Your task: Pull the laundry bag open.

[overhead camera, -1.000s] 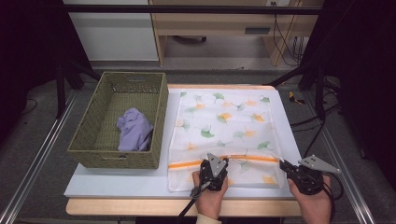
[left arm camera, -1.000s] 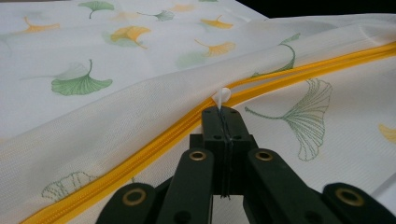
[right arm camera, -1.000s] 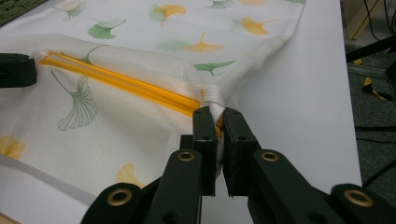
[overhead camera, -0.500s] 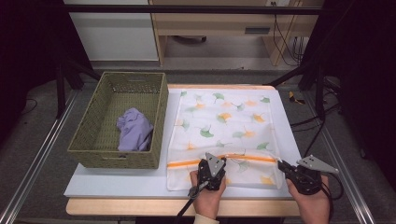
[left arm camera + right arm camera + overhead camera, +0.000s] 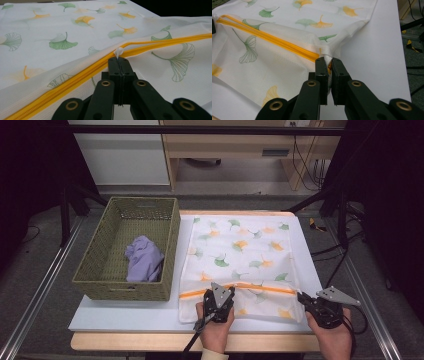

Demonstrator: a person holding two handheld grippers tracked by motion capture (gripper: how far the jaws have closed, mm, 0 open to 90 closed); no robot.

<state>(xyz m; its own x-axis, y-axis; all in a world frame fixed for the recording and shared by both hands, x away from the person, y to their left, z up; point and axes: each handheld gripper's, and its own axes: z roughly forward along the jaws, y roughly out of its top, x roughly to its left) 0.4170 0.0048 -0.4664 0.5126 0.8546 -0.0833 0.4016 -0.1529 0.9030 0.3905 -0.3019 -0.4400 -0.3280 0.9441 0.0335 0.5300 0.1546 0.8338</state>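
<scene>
While you hold: little has shifted since a second ago
Left gripper (image 5: 119,65): pinching the white zipper pull (image 5: 119,52), nudged slightly left
Right gripper (image 5: 327,65): clamped on the mesh bag (image 5: 240,255) corner, lower right; zip ready to run

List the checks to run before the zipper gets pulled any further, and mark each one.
1. Left gripper clamped on the white zipper pull: ok.
2. Right gripper pinching the mesh bag at the zipper's end: ok.
3. Orange zipper lying straight between the grippers: ok.
4. Bag lying on the table, beside the basket: ok.
5. How much zipper is already open: cannot tell.
</scene>
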